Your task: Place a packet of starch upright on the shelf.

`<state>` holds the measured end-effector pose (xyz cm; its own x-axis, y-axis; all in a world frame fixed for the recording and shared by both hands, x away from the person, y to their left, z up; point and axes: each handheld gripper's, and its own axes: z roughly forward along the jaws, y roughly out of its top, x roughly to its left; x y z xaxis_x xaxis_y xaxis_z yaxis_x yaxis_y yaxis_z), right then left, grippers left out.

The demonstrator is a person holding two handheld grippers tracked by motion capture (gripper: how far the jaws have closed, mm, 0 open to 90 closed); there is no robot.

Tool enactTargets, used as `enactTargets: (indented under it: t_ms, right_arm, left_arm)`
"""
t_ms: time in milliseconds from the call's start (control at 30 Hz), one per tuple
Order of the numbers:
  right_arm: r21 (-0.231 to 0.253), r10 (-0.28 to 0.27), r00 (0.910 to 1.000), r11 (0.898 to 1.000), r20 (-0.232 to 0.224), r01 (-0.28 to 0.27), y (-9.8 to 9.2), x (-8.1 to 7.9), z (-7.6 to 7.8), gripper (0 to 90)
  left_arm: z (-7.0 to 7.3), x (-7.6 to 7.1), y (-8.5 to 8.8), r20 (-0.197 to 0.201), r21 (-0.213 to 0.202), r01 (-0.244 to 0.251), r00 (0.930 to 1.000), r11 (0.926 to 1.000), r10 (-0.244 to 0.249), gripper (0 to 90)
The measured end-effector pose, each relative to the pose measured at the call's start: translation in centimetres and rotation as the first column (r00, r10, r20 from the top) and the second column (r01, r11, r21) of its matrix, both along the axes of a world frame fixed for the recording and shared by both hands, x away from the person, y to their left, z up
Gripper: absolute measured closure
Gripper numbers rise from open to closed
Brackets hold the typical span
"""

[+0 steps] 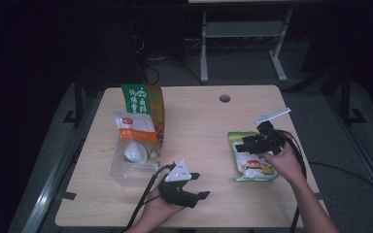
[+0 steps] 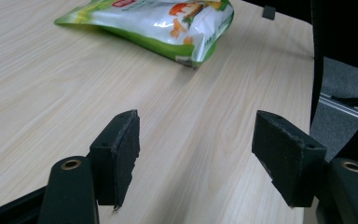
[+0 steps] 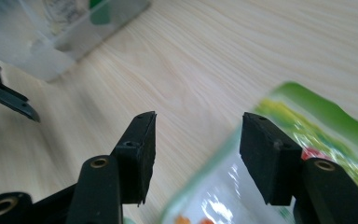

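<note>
A green snack bag (image 1: 250, 158) lies flat on the right side of the wooden table (image 1: 199, 121). My right gripper (image 1: 241, 145) hovers open over the bag's upper left edge, jaws pointing left; in the right gripper view it (image 3: 198, 135) straddles the bag's edge (image 3: 307, 154) without touching it. My left gripper (image 1: 200, 185) is open near the front edge with nothing between its jaws. In the left gripper view it (image 2: 198, 135) faces the same bag (image 2: 158, 23), which lies well ahead.
A clear plastic box (image 1: 133, 167) stands at the left, holding a green and orange bag (image 1: 143, 104), a red and white packet (image 1: 135, 127) and a white item (image 1: 136, 153). The box (image 3: 74, 37) appears beyond the right gripper. A cable hole (image 1: 225, 98) sits near the far edge.
</note>
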<state>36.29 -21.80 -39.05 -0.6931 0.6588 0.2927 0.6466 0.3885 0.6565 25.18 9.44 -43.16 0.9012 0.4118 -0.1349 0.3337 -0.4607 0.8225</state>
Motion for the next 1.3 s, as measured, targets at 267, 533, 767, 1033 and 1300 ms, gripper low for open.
enactTargets:
  t_ms: [267,533,767,1033,1300]
  right_arm:
    - [-0.033,-0.064,0.9976,0.997,-0.025,0.063,-2.7,-0.4,-1.5,44.5]
    - [-0.084,-0.147,0.9877,0.986,-0.055,0.142,-5.5,-1.1,-3.4,44.9]
    - [-0.101,-0.215,0.9746,0.973,-0.063,0.208,-7.9,-1.3,-4.1,45.8]
    - [-0.075,-0.219,0.9696,0.974,-0.109,0.212,-9.4,-1.3,-5.5,50.7]
    - [-0.058,-0.231,0.9614,0.973,-0.149,0.225,-9.6,-1.7,-5.4,65.0]
  left_arm:
    - [0.1,0.8,-1.9,0.005,0.003,0.021,0.9998,0.9998,-0.021,32.0]
    - [0.4,1.5,-3.9,0.01,0.012,0.044,0.999,0.999,-0.044,32.0]
    - [0.2,2.9,-5.8,0.005,0.018,0.044,0.999,0.9989,-0.044,32.1]
    - [0.2,4.2,-8.0,-0.005,0.017,0.06,0.9982,0.9981,-0.06,32.7]
    - [-0.3,5.0,-9.2,-0.033,0.016,0.052,0.9981,0.9985,-0.052,32.9]
